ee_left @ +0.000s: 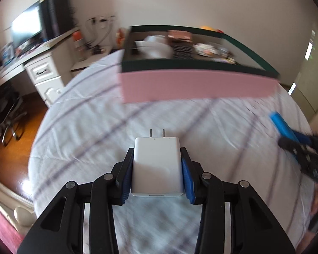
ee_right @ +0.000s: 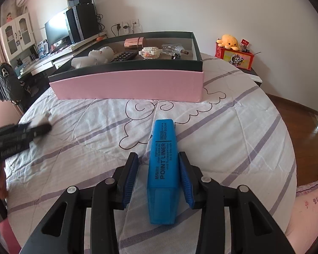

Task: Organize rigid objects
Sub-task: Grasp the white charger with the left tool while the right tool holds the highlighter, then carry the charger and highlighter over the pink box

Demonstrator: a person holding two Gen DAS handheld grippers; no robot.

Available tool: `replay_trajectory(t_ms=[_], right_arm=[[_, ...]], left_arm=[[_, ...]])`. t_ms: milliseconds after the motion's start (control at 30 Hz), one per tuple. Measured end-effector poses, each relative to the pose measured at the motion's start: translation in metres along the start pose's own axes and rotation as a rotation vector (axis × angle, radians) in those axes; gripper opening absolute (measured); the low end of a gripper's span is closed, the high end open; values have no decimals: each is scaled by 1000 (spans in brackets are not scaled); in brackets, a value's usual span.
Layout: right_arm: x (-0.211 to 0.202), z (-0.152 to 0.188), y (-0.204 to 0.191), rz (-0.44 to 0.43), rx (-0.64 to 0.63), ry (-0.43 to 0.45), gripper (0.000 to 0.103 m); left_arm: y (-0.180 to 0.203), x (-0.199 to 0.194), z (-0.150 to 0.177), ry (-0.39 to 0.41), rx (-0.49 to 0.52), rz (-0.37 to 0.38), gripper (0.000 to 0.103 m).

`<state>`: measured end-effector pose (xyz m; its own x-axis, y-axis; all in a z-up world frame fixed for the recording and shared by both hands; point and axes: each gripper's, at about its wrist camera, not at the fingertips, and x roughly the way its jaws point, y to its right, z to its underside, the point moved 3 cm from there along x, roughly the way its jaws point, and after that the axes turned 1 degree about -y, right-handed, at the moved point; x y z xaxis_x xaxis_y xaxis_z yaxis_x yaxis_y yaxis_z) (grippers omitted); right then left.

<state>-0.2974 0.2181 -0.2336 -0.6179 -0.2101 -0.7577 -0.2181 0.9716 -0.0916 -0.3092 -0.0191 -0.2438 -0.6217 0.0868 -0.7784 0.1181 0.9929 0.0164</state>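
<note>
With the left tongs [ee_left: 158, 169] clenched on the charger [ee_left: 156, 167] and the right tongs [ee_right: 158, 176] loose around the highlighter [ee_right: 162, 169], both near the box [ee_right: 127, 84] on the bed [ee_right: 74, 127], firm up the highlighter grip before carrying both over the box's rim.

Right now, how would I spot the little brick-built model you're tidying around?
Find the pink box with the dark rim on the bed. Inside, toward the back, the brick model sits between the black calculator and a clear bottle. It alone is cream, studded, with pinkish dots.
</note>
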Motion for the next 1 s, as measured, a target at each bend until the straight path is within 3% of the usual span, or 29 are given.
replay_trajectory(t_ms=[167,400,533,667,1000], right_arm=[[-11,13,0,5,10,10,36],[-5,3,-2,25,-16,-3,36],[3,-4,-4,46,-49,-15,36],[5,-4,-10,67,-93,-14,27],[-11,2,-7,-17,-30,13,27]], left_arm=[[27,-13,17,15,82,56,41],[22,-12,16,30,32,31,47],[25,-10,15,33,47,-2,45],[28,-11,16,38,69,-6,40],[30,-20,15,49,56,32,40]])
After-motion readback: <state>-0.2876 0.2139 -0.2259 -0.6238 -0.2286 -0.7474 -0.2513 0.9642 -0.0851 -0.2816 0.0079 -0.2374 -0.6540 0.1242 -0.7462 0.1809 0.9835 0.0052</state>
